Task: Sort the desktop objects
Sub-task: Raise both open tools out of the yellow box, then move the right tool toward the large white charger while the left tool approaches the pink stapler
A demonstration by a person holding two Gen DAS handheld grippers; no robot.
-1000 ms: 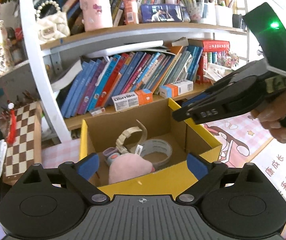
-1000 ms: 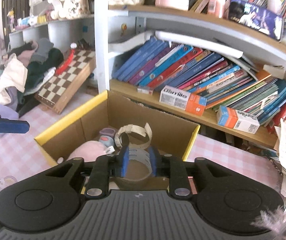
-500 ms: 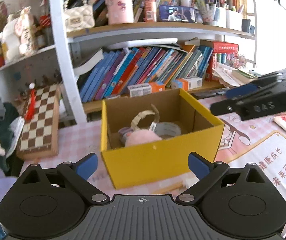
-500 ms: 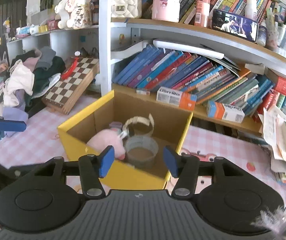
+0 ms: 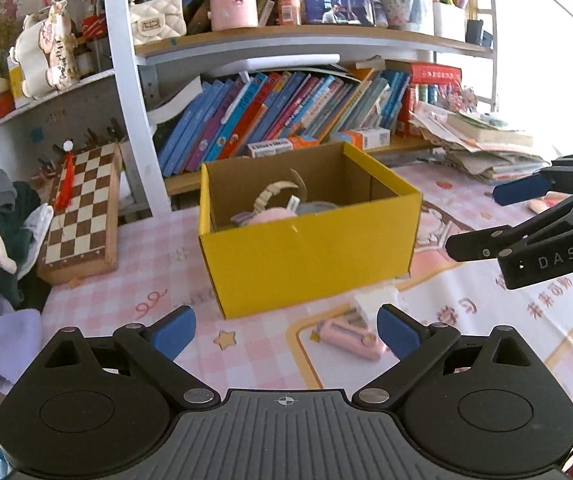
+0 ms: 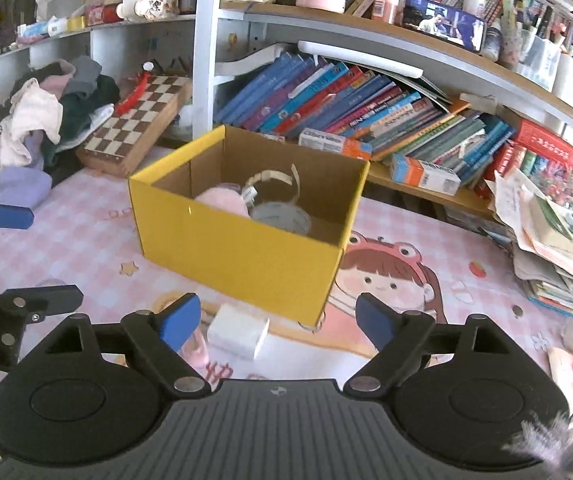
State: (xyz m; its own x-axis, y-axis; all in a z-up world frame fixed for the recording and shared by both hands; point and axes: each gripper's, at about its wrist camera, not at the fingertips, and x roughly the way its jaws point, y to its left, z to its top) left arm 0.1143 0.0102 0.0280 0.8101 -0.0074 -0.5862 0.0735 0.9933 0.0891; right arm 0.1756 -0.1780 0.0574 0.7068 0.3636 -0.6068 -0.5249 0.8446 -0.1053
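A yellow cardboard box (image 5: 306,252) (image 6: 238,252) stands on the pink desk mat. It holds a pink plush (image 6: 222,200), a grey tape roll (image 6: 282,216) and a beige band (image 6: 270,178). In front of the box lie a white block (image 6: 238,334) (image 5: 374,300) and a pink stapler-like item (image 5: 348,338). My left gripper (image 5: 286,330) is open and empty, back from the box. My right gripper (image 6: 276,322) is open and empty, above the white block. The right gripper also shows at the right of the left wrist view (image 5: 526,216).
A bookshelf with leaning books (image 6: 346,112) runs behind the box. A chessboard (image 5: 80,216) leans at the left beside a pile of clothes (image 6: 38,120). A stack of papers (image 6: 558,248) sits at the right, with a small coin (image 6: 518,311) on the mat.
Both grippers have pulled back and up from the box. The right gripper was shut on the tape roll inside the box a second ago; it has opened and the roll lies in the box.
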